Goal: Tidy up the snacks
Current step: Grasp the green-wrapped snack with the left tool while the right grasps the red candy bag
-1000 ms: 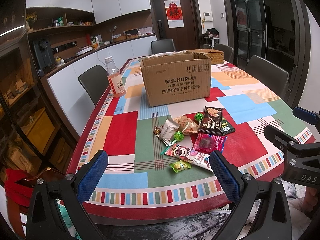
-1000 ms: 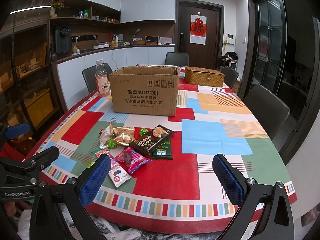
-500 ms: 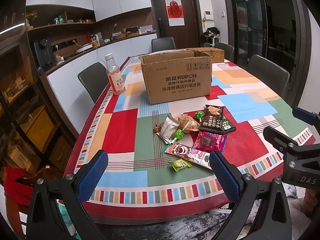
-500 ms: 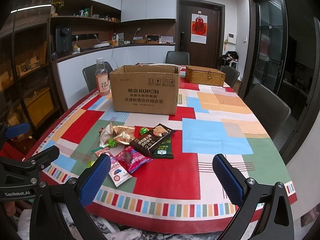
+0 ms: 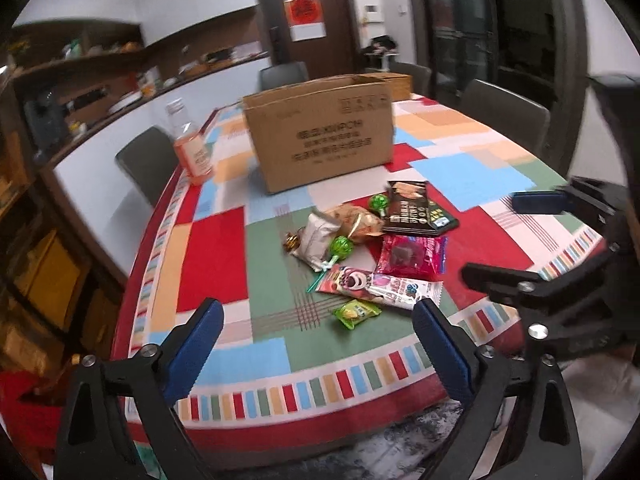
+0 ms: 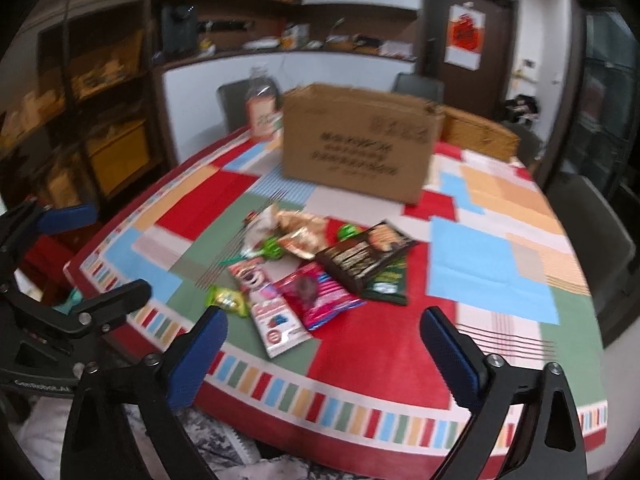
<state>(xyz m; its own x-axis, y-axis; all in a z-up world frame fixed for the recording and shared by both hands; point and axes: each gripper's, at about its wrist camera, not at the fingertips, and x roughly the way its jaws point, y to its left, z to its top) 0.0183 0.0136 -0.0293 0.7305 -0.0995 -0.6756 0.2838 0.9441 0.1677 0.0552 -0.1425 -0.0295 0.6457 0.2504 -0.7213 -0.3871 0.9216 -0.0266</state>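
Several snacks: a loose heap of packets (image 5: 372, 248) lies on the near half of the table, well short of the cardboard box and apart from both tongs.
Dark packet: a black-brown flat pack (image 6: 366, 254) rests partly over a green one at the heap's far right.
Pink packets: a magenta pouch (image 5: 412, 256) sits just beside a long pink-and-white bar (image 5: 380, 286).
Small sweets: two green lollipops (image 5: 342, 247) and a little green-yellow candy (image 5: 356, 312), the candy nearest the table edge.
Left gripper (image 5: 316, 354): jaws wide but closing, nothing between the blue pads, held over the near table edge.
Right gripper (image 6: 324, 356): jaws likewise wide and closing, empty, touching nothing.
Hard to read: both views are blurred; the box print and packet labels cannot be made out.
Cardboard box (image 5: 320, 136): stands upright past the heap; its inside is hidden.
Bottle (image 5: 192, 146): pinkish drink, left of the box.
Wicker basket (image 6: 480, 136): behind the box to the right, partly hidden.
Table (image 5: 216, 256): covered by a patchwork cloth.
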